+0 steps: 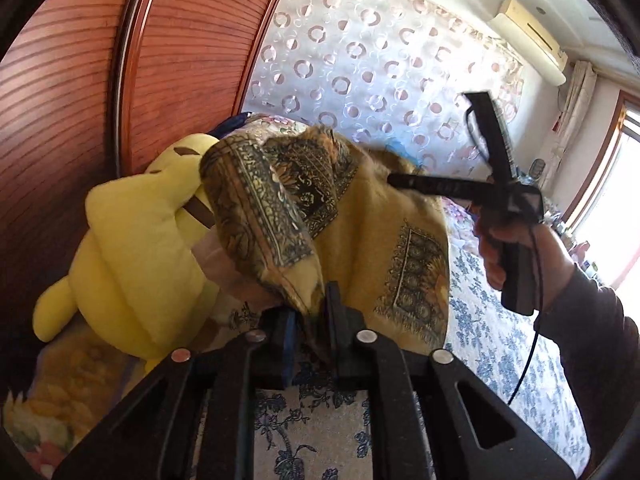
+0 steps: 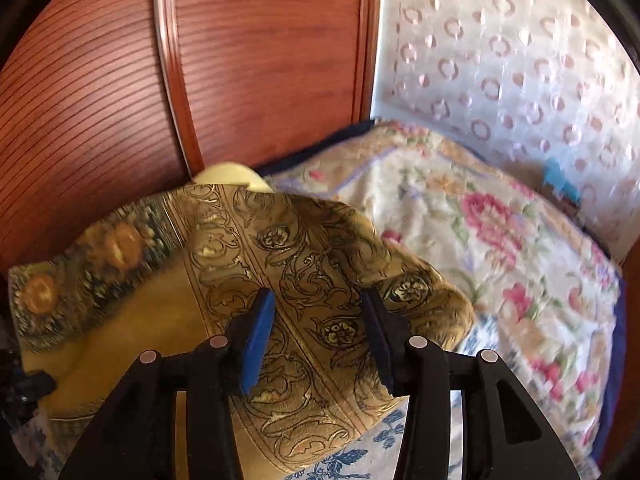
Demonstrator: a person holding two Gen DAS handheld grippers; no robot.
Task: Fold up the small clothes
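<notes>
We see the yellow patterned garment (image 1: 360,216) heaped on the bed (image 1: 500,352); it looks light, limp and slippery. Left hand-held gripper (image 1: 310,312) pinches its hem; right hand-held gripper (image 2: 320,332) is spread above it. We'd grab corners

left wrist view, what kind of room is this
Most likely a bedroom: a bed under a blue floral sheet, a yellow plush toy, a wooden wardrobe, and a wall air conditioner.
</notes>
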